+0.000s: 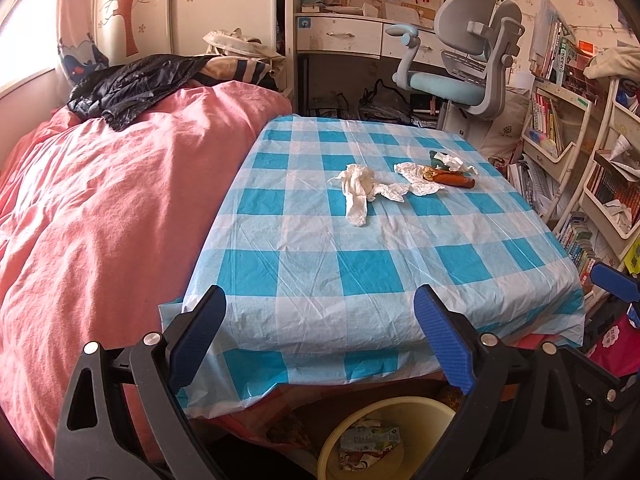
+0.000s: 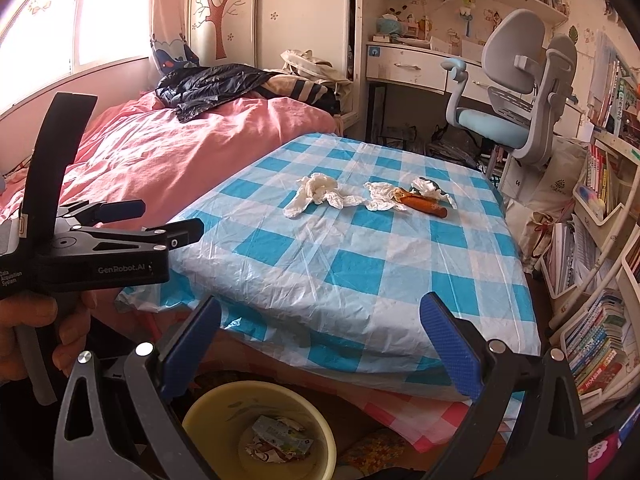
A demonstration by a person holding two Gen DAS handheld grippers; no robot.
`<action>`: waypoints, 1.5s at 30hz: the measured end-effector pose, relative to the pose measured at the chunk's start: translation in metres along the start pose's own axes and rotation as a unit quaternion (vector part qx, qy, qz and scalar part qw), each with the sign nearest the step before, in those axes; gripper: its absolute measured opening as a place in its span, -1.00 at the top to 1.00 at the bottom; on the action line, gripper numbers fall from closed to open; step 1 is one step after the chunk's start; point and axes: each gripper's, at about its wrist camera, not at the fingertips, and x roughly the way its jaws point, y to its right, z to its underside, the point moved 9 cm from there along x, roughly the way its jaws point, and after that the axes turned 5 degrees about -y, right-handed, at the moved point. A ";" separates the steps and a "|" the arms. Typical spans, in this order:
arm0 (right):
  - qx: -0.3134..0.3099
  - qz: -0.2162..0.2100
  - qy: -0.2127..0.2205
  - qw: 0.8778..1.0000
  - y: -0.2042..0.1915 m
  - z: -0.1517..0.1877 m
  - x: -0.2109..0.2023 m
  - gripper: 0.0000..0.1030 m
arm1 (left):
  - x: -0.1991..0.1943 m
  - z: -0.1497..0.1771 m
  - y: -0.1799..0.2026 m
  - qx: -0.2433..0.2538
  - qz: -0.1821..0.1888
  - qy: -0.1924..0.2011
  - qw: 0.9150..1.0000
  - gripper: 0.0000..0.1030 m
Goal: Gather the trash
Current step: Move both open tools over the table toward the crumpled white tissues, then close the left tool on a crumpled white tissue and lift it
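Observation:
Crumpled white tissues [image 1: 360,190] [image 2: 316,194] lie on the blue-checked tablecloth [image 1: 360,268] [image 2: 360,264], far side. Right of them sit another tissue [image 1: 418,178] [image 2: 382,196], an orange wrapper [image 1: 452,179] [image 2: 424,203] and a white-and-green scrap [image 1: 450,161] [image 2: 430,188]. A yellow bin [image 1: 424,412] [image 2: 212,412] holding some paper trash stands on the floor below the table's near edge. My left gripper [image 1: 320,336] is open and empty above that edge; it also shows at the left of the right wrist view [image 2: 168,220]. My right gripper [image 2: 324,344] is open and empty too.
A bed with a pink cover [image 1: 100,208] [image 2: 168,152] borders the table on the left, a black jacket [image 1: 128,84] on it. A grey-blue chair [image 1: 464,60] [image 2: 516,96] and desk stand behind. Bookshelves [image 1: 592,184] [image 2: 600,240] crowd the right side.

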 end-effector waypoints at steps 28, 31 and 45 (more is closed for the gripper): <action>0.025 0.002 -0.060 0.998 0.076 -0.054 0.074 -0.85 | 0.087 -0.088 0.024 0.025 0.012 -0.029 0.999 -0.78; 0.026 0.002 -0.063 0.998 0.084 -0.060 0.084 -0.85 | 0.110 -0.097 0.026 0.012 0.023 -0.049 0.998 -0.72; 0.010 -0.020 -0.088 0.996 0.082 -0.078 0.131 -0.85 | 0.192 -0.126 0.033 0.048 0.017 -0.086 0.995 -0.55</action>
